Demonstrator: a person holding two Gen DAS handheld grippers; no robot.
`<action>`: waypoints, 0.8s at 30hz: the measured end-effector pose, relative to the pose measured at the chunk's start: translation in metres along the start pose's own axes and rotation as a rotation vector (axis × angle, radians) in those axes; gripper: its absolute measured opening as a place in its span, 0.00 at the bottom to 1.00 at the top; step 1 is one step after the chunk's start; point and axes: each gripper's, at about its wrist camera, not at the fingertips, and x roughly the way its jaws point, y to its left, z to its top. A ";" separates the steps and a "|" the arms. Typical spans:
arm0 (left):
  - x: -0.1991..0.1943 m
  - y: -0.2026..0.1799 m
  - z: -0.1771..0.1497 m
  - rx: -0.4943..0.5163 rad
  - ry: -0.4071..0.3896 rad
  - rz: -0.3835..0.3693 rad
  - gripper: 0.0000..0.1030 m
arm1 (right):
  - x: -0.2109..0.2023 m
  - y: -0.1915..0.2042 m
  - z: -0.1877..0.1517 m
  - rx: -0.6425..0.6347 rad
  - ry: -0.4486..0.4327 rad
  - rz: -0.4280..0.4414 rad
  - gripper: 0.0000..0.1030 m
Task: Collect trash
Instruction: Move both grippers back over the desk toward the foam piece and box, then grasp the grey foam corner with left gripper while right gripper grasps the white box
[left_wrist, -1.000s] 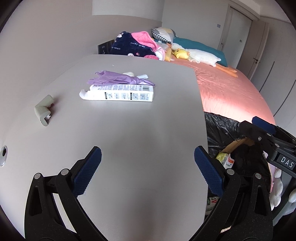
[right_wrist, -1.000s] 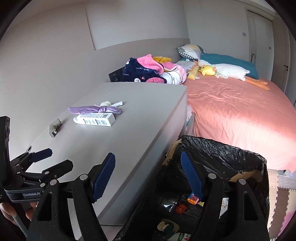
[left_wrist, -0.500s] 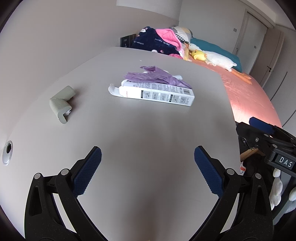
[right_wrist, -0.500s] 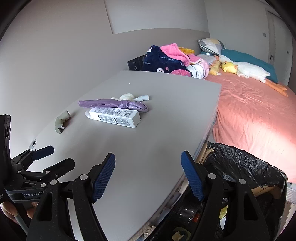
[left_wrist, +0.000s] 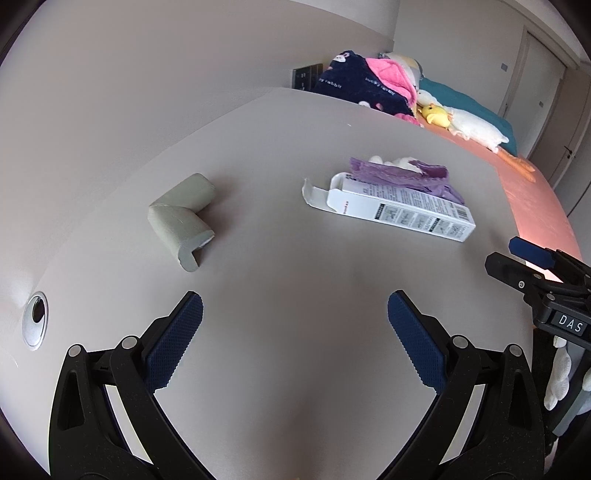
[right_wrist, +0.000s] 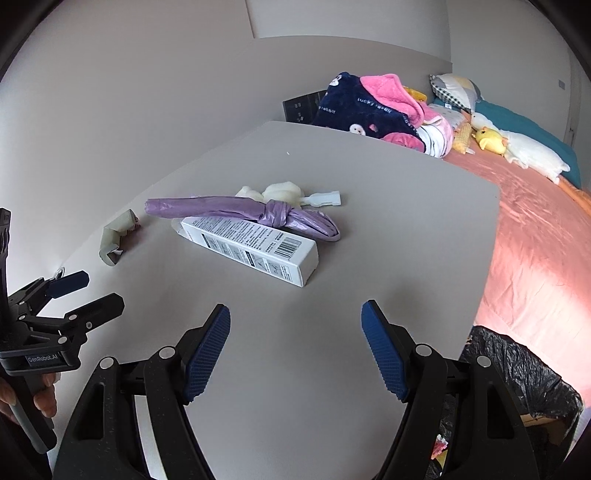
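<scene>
Right wrist view: the right gripper has its blue jaws wide apart, and nothing is between them. It hangs over the grey table. Straight ahead of it lies the white box, near but not touching. The box lies flat and slanted, with its barcode end closest to this gripper. Its long side runs off to the far left. Just behind the box, touching it, lies the knotted purple bag. Behind the bag is some small white trash.

The left gripper is open and empty too. From it, the box lies farther off and to the right. So I think the right gripper is nearer to the box. To the left of the box sits a grey corner guard, well apart. The black bin bag is to the right of the box, past the table edge.
</scene>
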 end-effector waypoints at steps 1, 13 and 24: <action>0.002 0.003 0.002 -0.004 0.001 0.004 0.94 | 0.004 0.000 0.003 -0.002 0.005 0.002 0.72; 0.025 0.047 0.033 -0.068 -0.004 0.103 0.94 | 0.045 0.003 0.027 -0.048 0.052 -0.002 0.72; 0.055 0.076 0.048 -0.115 0.019 0.149 0.94 | 0.058 0.011 0.035 -0.076 0.059 0.045 0.72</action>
